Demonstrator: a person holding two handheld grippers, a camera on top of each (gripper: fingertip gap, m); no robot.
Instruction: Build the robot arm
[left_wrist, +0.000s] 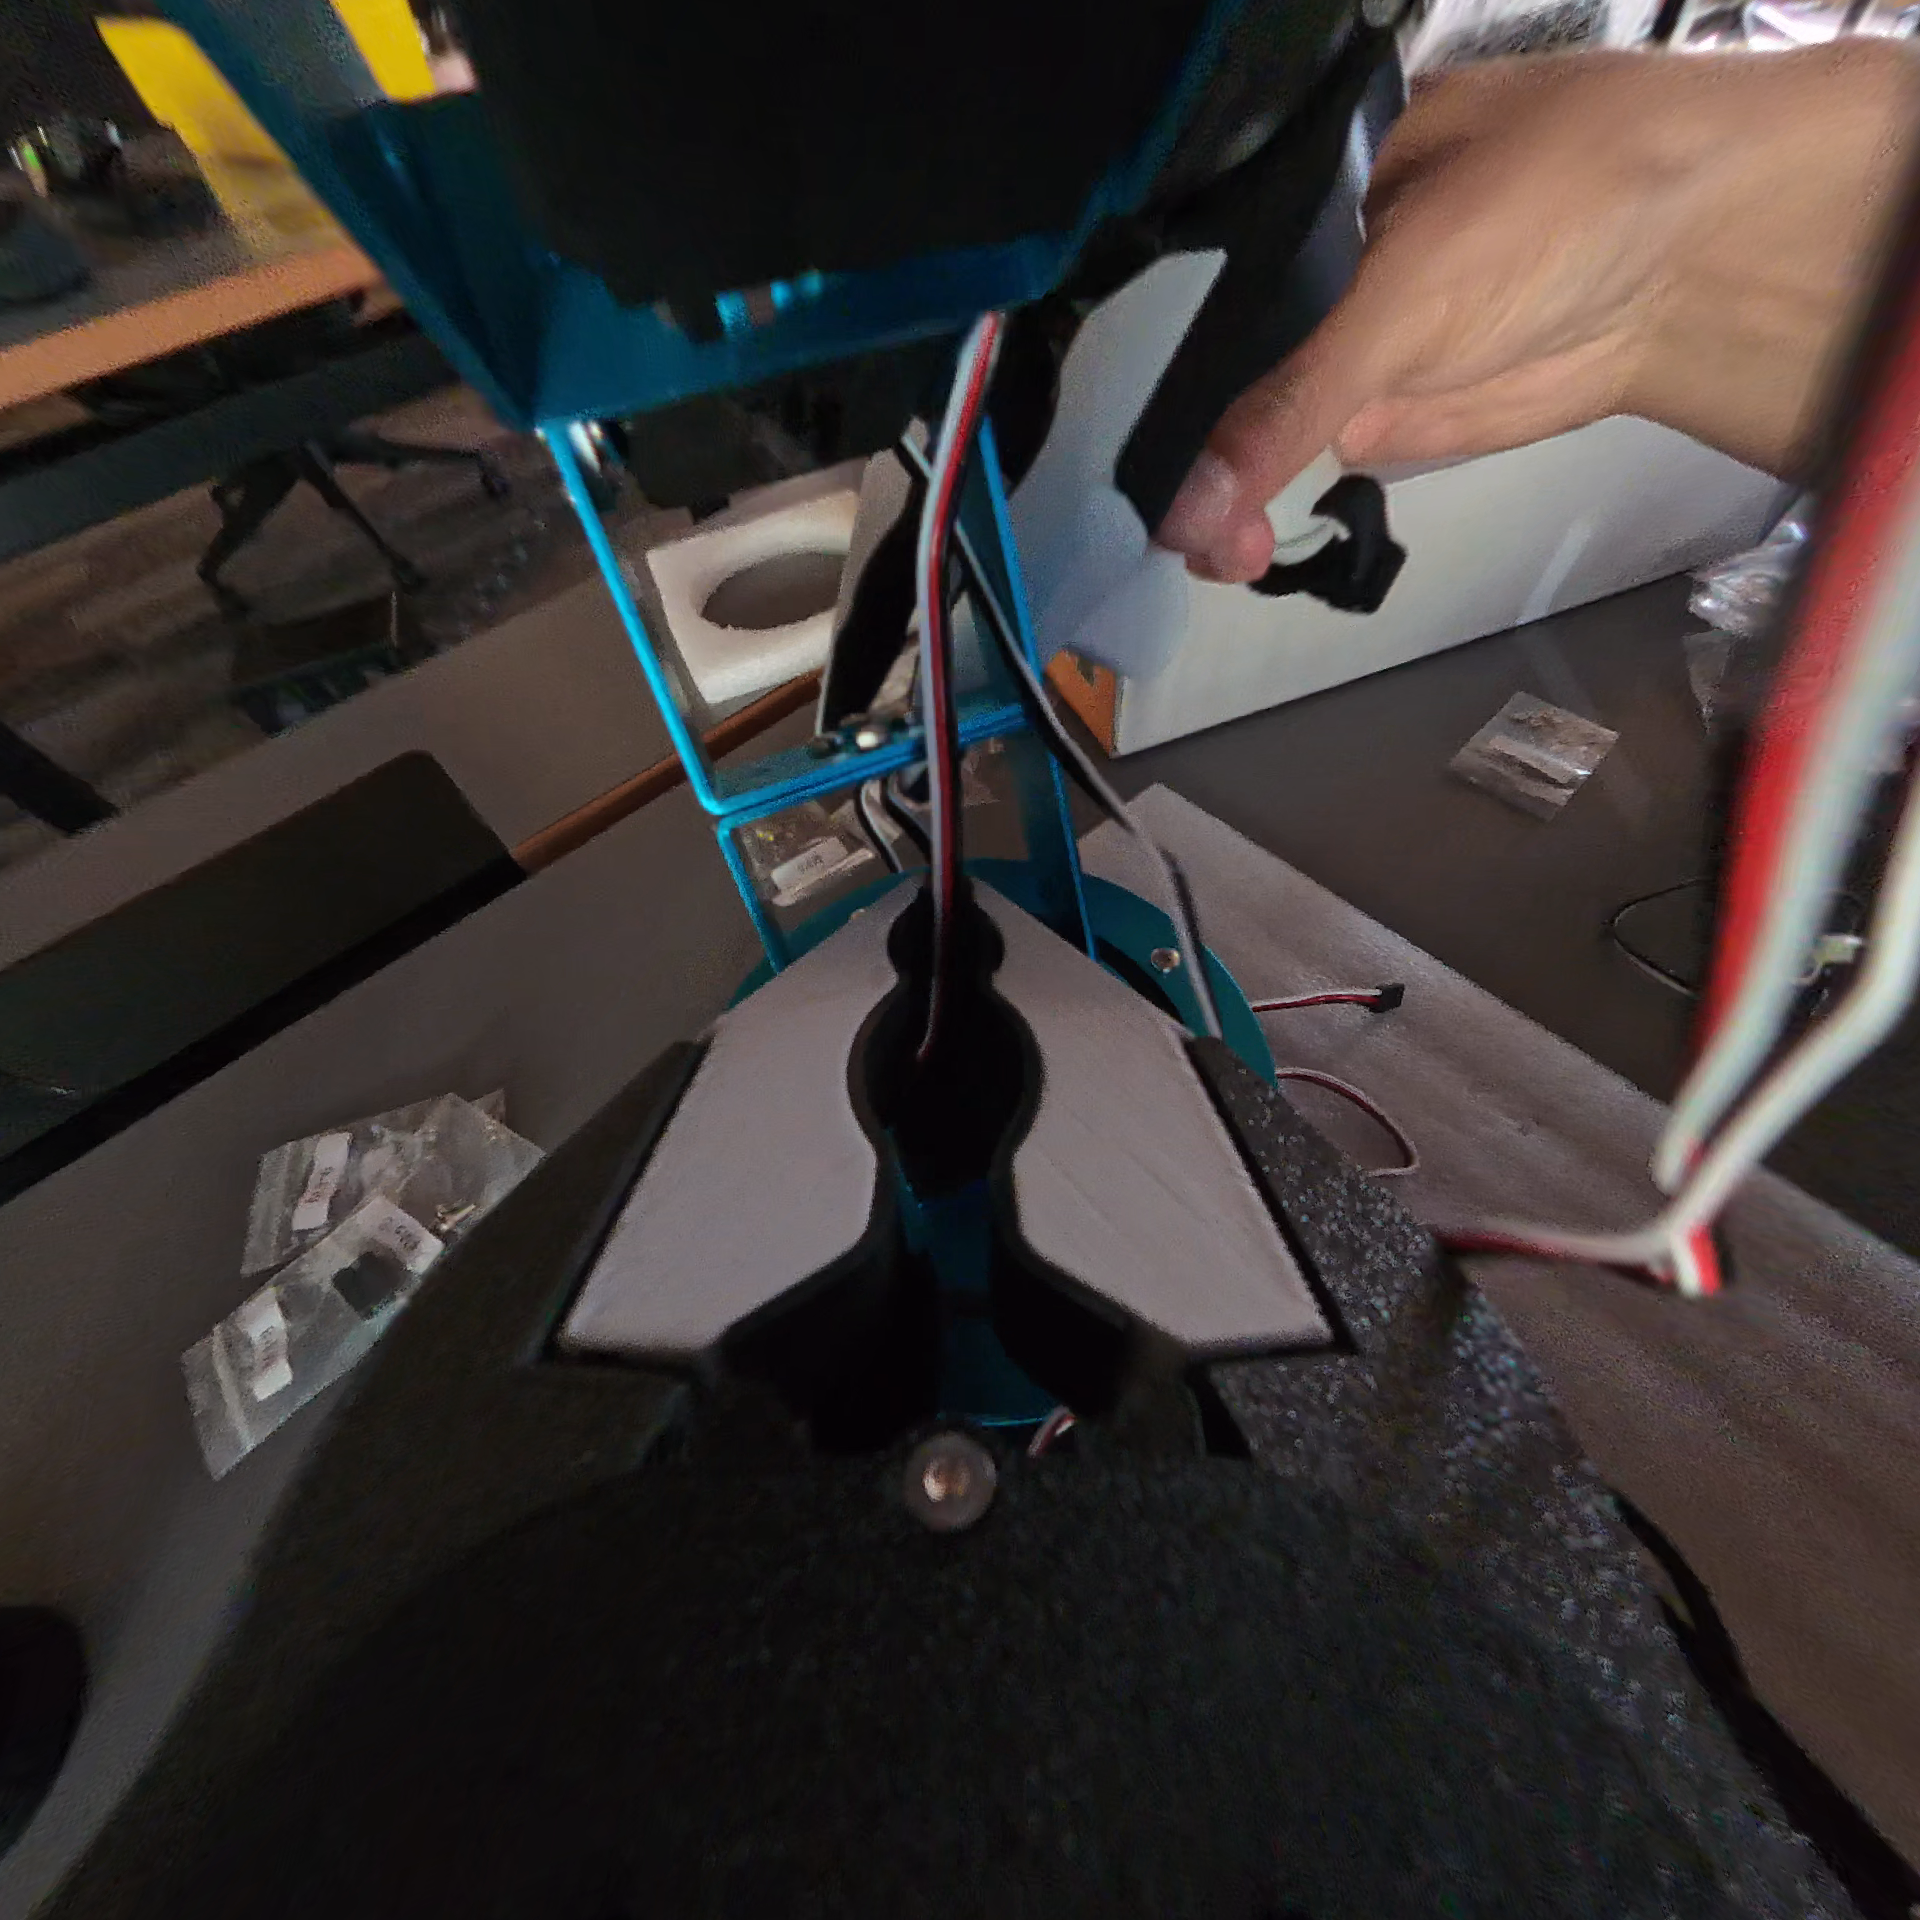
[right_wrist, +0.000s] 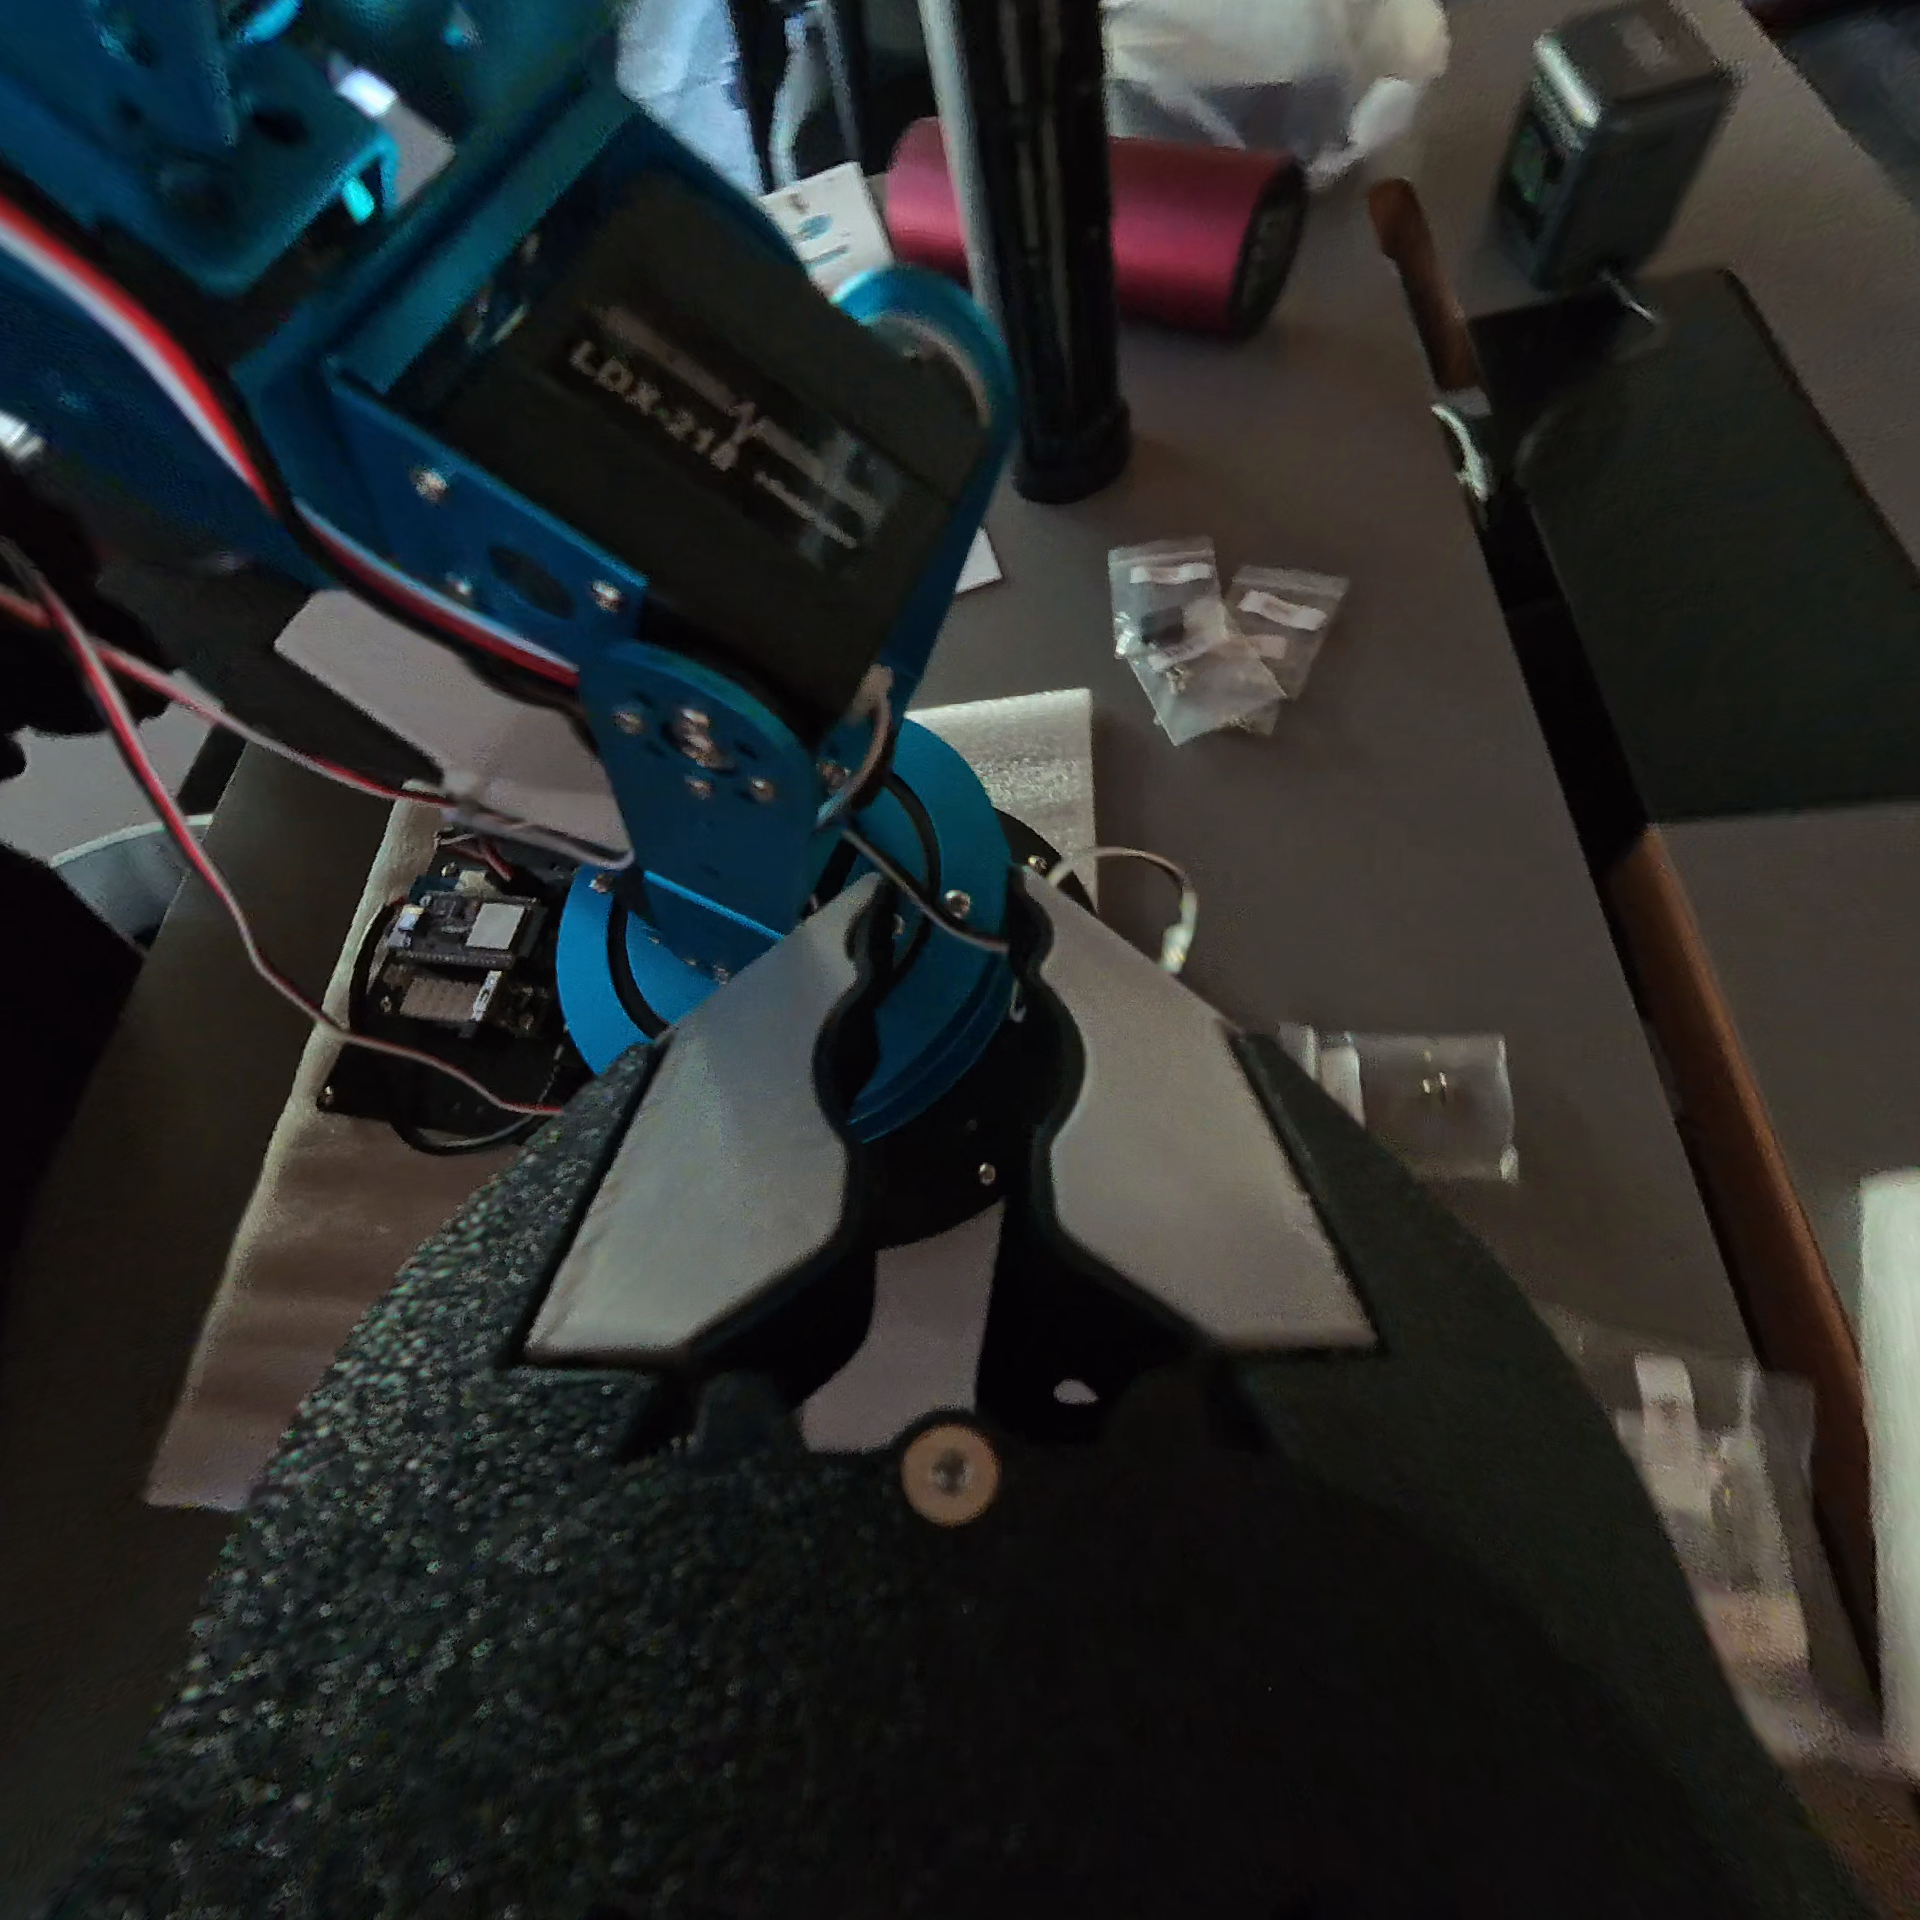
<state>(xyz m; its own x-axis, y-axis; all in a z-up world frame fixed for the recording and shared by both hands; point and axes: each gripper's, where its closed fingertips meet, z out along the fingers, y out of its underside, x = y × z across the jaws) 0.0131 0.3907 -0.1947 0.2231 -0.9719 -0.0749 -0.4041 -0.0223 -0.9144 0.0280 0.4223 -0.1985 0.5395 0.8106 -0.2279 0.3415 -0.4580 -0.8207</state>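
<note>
A small blue metal robot arm (right_wrist: 707, 748) with a black servo (right_wrist: 707, 436) stands on a blue round base (right_wrist: 935, 821), on a foam sheet (right_wrist: 1029, 727) on the grey table. My left gripper (left_wrist: 943, 920) is nearly closed on a red, white and black servo wire (left_wrist: 940, 644) that hangs from the arm's blue bracket (left_wrist: 790, 343). My right gripper (right_wrist: 951, 899) has its jaws a little apart just over the blue base, with thin wires (right_wrist: 914, 883) crossing the gap; it holds nothing. A hand (left_wrist: 1558, 260) shows at the upper right of the left wrist view.
A circuit board (right_wrist: 457, 956) lies beside the base. Small bags of screws (right_wrist: 1216, 644) lie on the table, and others show in the left wrist view (left_wrist: 343, 1247). A red cylinder (right_wrist: 1174, 229) and black post (right_wrist: 1049, 260) stand behind. A white box (left_wrist: 1455, 603) and more wires (left_wrist: 1818, 831) are at right. Less than 4 cm separates the two grippers' tips.
</note>
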